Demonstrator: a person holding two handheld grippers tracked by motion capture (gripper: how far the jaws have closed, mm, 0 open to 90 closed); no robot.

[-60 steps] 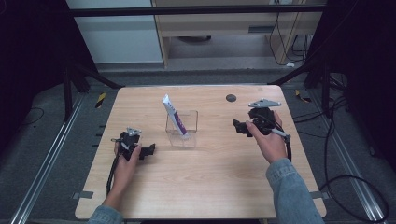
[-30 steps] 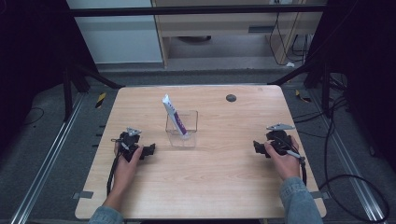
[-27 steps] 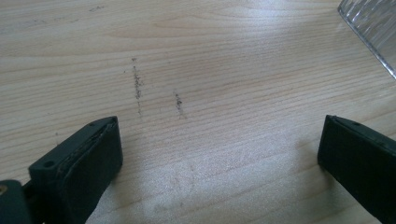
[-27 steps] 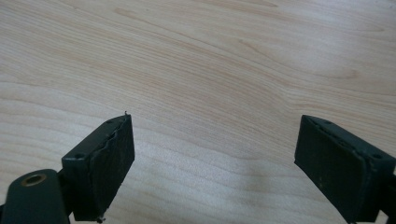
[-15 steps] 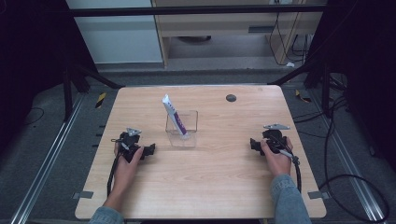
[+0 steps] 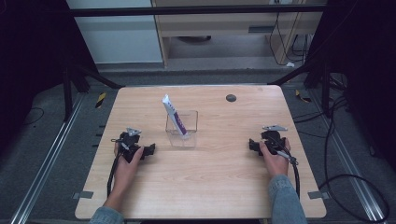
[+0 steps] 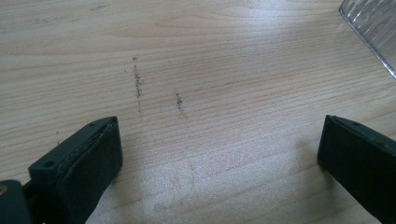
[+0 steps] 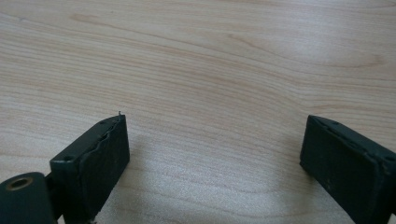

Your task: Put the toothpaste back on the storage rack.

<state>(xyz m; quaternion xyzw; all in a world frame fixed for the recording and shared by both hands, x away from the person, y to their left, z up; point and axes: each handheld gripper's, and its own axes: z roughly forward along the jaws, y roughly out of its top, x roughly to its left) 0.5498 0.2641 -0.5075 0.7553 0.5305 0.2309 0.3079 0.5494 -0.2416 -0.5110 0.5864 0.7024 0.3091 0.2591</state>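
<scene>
Pale wood with wavy grain makes up the big square table point(image 6: 201, 186), and it has rounded corners. Near the middle of it stands a small clear plastic box point(image 6: 183, 133) with see-through walls. A white and purple tube point(image 6: 174, 117) sits inside the box. The tube leans, with its top end tipped toward the far left and sticking up over the rim. Past the box, toward the far edge, there is a small dark round spot point(image 6: 230, 98) on the wood.

The black left gripper point(image 6: 148, 150) rests on the table to the left of the box, near it but not touching. A hand point(image 6: 126, 161) holds it, and a black cable point(image 6: 111, 175) runs back beside the arm. In the left gripper view its two black jaws stand wide apart with only bare wood between them. Some small dark scuff marks point(image 7: 137, 86) (they look like little dotted lines) show on the wood ahead of the jaws. A ribbed corner of the clear box point(image 7: 373, 28) peeks in at the top right of that view.

The black right gripper point(image 6: 253, 145) lies on the right side of the table, well apart from the box. The other hand point(image 6: 274, 158) holds it, and a grey three-cornered plate point(image 6: 274, 127) sits on top. In the right gripper view its jaws are wide apart too, with plain wood between them and nothing held.
</scene>
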